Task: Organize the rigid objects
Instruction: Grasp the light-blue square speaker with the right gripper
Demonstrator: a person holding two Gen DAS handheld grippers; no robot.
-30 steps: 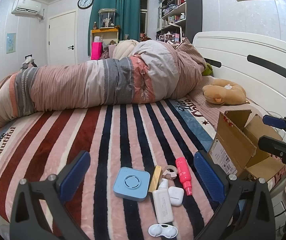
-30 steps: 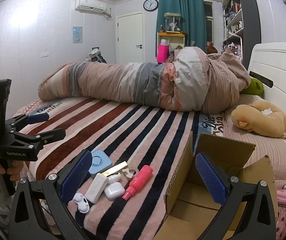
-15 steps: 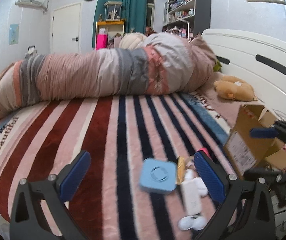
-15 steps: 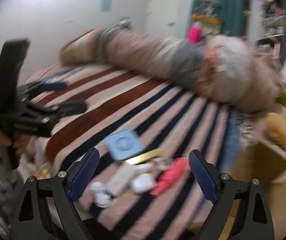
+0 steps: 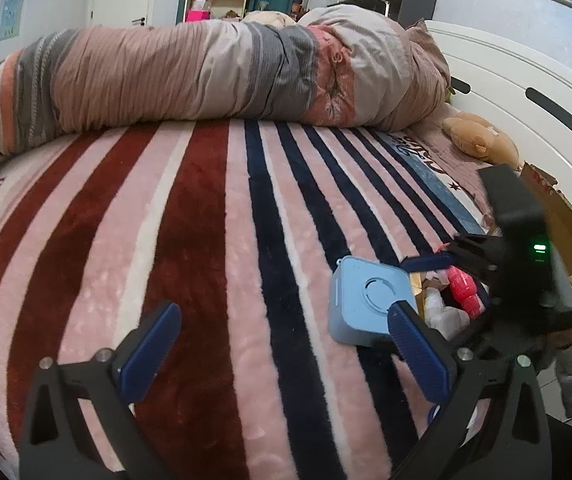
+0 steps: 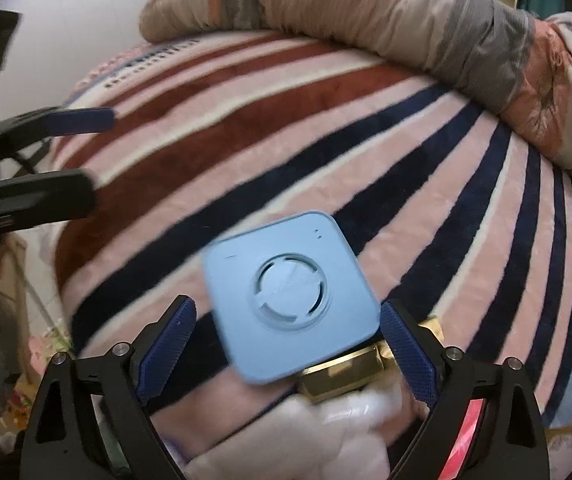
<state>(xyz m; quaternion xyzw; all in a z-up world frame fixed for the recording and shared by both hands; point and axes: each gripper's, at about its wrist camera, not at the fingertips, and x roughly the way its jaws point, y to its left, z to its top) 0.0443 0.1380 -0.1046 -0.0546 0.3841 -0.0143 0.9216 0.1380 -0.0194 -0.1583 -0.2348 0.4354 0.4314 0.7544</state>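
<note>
Low in the right wrist frame, the right gripper (image 6: 286, 344) has its two blue-padded jaws spread wide on either side of a pale blue square device (image 6: 290, 296) with a round raised centre. The device sits between the pads; whether either pad touches it cannot be told. Just below the device lies a gold rectangular bar (image 6: 342, 372), and under that a blurred white object (image 6: 318, 432). A pink-red bottle (image 6: 470, 428) shows at the lower right edge, behind the right finger. All rest on a plush blanket (image 6: 366, 152) striped in pink, dark red, navy and white. A rolled duvet (image 6: 386, 12) crosses the top of the frame.

Low in the left wrist frame, the left gripper (image 5: 281, 344) also has its jaws spread, holding nothing, over bare striped blanket (image 5: 205, 240). To the right of centre sits the blue device (image 5: 366, 300), with the right gripper (image 5: 466, 276) reaching in from the right edge beside it. The pink-red bottle (image 5: 462, 288) lies just beyond. Further right, a cardboard box (image 5: 566, 220) stands near a tan plush toy (image 5: 478, 140) and a white headboard (image 5: 526, 80).
</note>
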